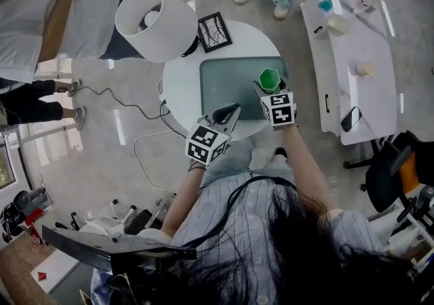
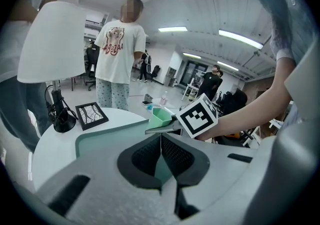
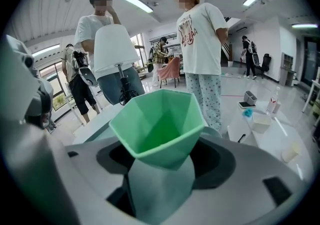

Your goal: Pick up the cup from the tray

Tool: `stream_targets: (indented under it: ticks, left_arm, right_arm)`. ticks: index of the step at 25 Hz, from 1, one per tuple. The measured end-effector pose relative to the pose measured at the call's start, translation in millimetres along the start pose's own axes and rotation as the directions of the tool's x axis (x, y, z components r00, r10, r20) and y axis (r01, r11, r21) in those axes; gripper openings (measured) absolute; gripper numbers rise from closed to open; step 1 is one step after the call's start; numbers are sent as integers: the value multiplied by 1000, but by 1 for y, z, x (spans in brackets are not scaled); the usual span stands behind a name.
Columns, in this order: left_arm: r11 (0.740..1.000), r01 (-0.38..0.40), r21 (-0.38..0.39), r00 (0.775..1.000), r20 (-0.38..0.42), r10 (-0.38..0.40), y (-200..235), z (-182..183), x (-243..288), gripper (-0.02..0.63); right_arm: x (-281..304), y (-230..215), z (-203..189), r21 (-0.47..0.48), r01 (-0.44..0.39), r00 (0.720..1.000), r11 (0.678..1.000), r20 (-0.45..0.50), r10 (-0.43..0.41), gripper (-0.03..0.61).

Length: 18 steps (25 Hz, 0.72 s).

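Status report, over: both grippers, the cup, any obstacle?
Right gripper shut on green cup, at tray right end. Left gripper shut, empty. Nothing in the way.

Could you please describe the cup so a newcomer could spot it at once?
Find the round white table, then the grey-green tray on it. At the tray's right edge, between the right tongs, is the cup: bright green, faceted, unlike the white lamp and black picture frame.

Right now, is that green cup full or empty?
Empty: the right gripper view looks into the cup, held in the right gripper, and only bare green walls show inside.
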<state>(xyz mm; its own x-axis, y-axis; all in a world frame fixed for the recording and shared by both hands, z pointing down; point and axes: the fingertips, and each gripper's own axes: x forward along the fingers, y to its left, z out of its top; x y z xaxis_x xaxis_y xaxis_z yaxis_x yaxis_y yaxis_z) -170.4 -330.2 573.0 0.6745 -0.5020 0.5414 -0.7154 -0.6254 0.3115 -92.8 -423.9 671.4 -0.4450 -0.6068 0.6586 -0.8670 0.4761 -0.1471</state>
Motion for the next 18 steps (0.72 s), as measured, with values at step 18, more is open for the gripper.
stream_targets:
  ticks: [18]
  left_arm:
    - [999,-51,1,996,69,51,-38,10,3,15]
  right_arm:
    - [-86,16,21,-92,-99,993,991,55,105,328]
